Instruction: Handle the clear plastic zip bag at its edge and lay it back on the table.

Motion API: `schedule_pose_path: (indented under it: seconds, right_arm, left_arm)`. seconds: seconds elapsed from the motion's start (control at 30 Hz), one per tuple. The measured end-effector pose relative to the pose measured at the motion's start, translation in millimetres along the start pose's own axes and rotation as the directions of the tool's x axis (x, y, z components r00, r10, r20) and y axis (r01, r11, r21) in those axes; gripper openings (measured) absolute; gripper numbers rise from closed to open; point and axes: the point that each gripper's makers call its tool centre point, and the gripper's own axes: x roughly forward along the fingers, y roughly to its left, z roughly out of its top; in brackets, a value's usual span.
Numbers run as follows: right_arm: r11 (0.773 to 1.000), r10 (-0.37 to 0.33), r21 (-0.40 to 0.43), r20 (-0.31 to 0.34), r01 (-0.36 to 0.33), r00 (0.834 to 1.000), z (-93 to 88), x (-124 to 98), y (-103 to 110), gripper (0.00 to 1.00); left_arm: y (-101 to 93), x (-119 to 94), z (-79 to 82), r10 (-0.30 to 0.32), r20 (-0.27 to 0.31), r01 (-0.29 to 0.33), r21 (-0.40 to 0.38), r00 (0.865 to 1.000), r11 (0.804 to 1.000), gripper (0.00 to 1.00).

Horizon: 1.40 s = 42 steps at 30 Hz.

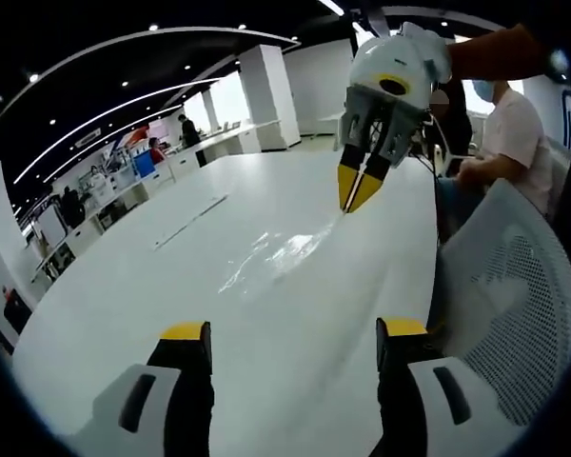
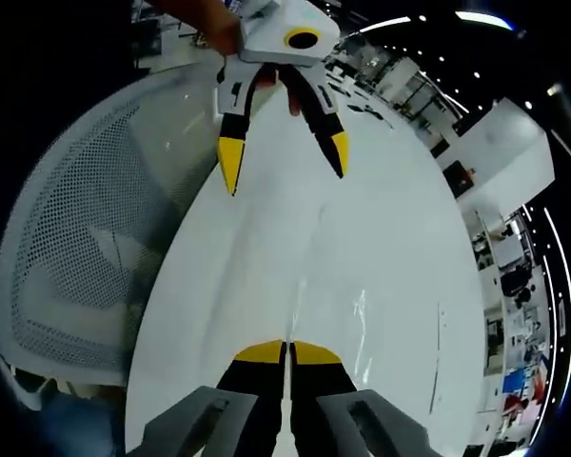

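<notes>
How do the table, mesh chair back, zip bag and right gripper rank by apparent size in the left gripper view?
1. table
2. mesh chair back
3. zip bag and right gripper: look alike in extent; the bag's clear edges are hard to trace, so unranked.

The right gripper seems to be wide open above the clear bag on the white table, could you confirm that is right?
Not quite: the right gripper is shut, pinching the clear bag at its edge on the white table. The left gripper view shows it.

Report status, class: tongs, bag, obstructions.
Right tongs shut on zip bag edge. Left tongs open, apart from it. Bag lying on table. Mesh chair alongside, not blocking.
</notes>
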Motion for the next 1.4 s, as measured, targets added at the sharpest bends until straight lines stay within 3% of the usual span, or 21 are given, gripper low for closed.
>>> schedule_pose_path:
  seconds: [0.47,0.9,1.07,1.27,1.4]
  right_arm:
    - [1.000,0.007,-0.018,0.013,-0.007,1.000,5.1,-6.2,8.6,0.00]
    - [0.998,0.017,-0.056,0.018,-0.016,1.000,8.1,-7.8,14.7,0.00]
    - [0.998,0.013,-0.062,0.022,-0.011,1.000,9.0,-8.5,13.2,0.00]
    - [0.997,0.009,-0.071,0.023,-0.008,1.000,9.1,-9.3,11.9,0.00]
    - [0.998,0.006,-0.070,0.024,-0.004,1.000,9.0,-8.5,11.8,0.00]
  left_arm:
    - [-12.1,8.2,6.3,-0.027,-0.011,0.028,0.119,1.000,0.993,0.56]
    - [-13.1,16.6,-0.2,-0.060,-0.039,0.066,0.198,0.997,0.978,0.32]
    - [-13.5,19.2,-2.6,-0.058,-0.052,0.067,0.212,0.997,0.975,0.26]
    - [-7.9,20.4,-2.9,-0.035,-0.057,0.048,0.251,0.998,0.967,0.11]
    - [-7.3,21.3,-2.3,-0.035,-0.064,0.051,0.268,0.997,0.962,0.08]
